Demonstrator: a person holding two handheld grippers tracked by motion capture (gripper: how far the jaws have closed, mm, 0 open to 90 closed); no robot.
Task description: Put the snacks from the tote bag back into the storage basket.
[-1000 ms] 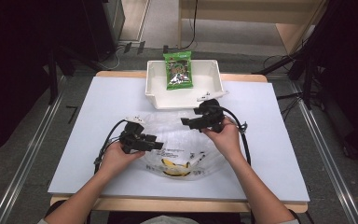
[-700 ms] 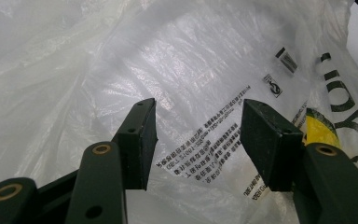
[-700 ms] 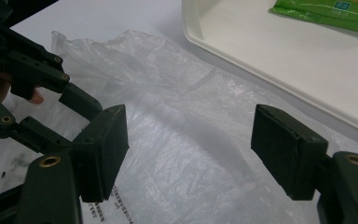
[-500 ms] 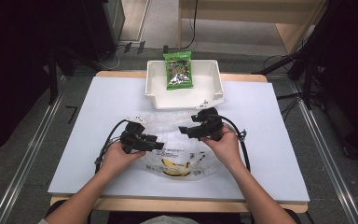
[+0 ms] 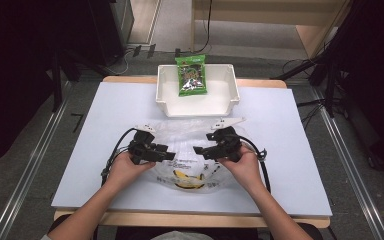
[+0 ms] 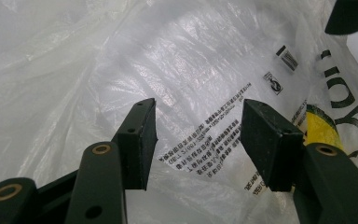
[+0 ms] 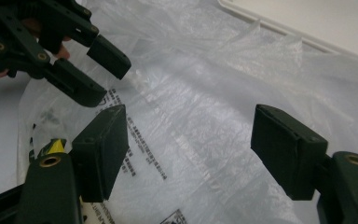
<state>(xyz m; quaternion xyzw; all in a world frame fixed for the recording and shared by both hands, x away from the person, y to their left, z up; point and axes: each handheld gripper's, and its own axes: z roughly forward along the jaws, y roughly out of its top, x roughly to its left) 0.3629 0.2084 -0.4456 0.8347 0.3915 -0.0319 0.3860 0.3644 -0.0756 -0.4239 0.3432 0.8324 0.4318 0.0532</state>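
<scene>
A crumpled clear plastic bag (image 5: 186,172) with black print and a yellow mark lies on the white table (image 5: 290,165), near its front. My left gripper (image 5: 170,153) hovers over the bag's left part and points right, with its jaws open. In the left gripper view the bag's printed film (image 6: 191,60) lies under the open left gripper (image 6: 198,116), with nothing pinched. My right gripper (image 5: 198,150) faces it from the right, also open. In the right gripper view the film (image 7: 205,84) lies between the wide jaws of the right gripper (image 7: 191,126), and the left gripper (image 7: 109,84) shows close ahead.
A white tray (image 5: 230,100) stands at the back middle of the table, with a green snack bag (image 5: 191,75) leaning on its far wall. Its rim (image 7: 279,28) runs just beyond the plastic bag. Cables trail from both grippers.
My right gripper has come from near the tray toward the person and a little left, down over the bag's middle. The left gripper has stayed where it was.
</scene>
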